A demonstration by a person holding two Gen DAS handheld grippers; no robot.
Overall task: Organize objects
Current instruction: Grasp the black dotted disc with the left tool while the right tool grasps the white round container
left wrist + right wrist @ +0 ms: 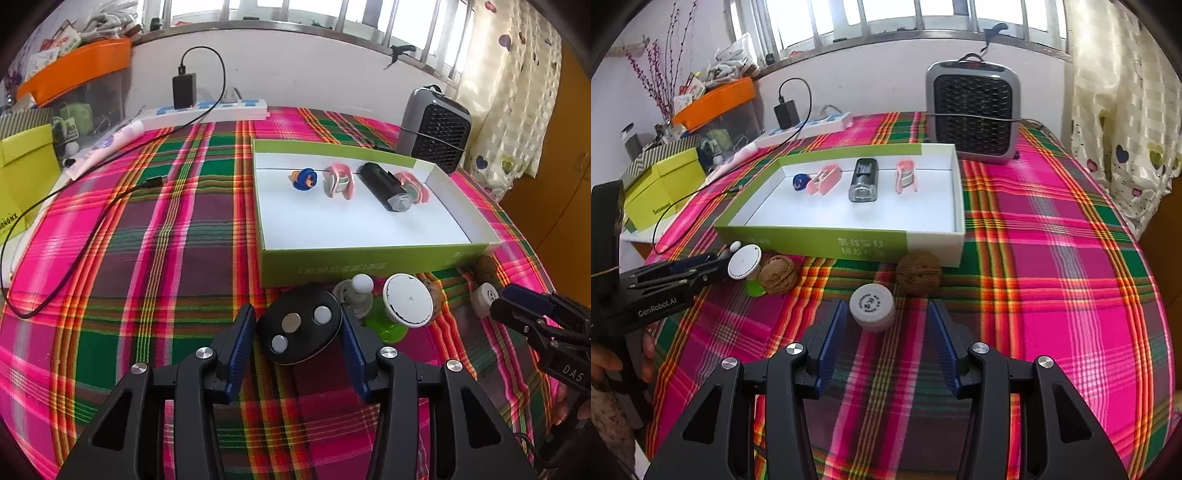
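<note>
So far you have four things in the box (369, 266): a blue toy (304, 179), two pink clips (339, 181) and a black cylinder (386, 186), lined up along its far side. The rest of the box floor is bare, so by my reading you are somewhere near halfway.

Still out on the tabletop (1052, 295), just in front of the box's near wall, are a black disc (298, 326), a white knob (358, 293), a white-topped green piece (406, 306), two walnuts (919, 273) and a small white jar (872, 308).

Your left tongs (297, 345) are spread wide, and the disc sits between the blue pads (240, 343); neither pad looks to be pressing on it yet. Your right tongs (886, 341) are also spread wide and hold nothing. The jar lies just ahead of them, closer to the left pad than the right, with a walnut right behind it.

Both pick-ups look lined up, so the next step is likely to close on the disc and the jar and carry them to the open near half of the box. Mind the walnuts: they sit near the jar and would roll if nudged.
</note>
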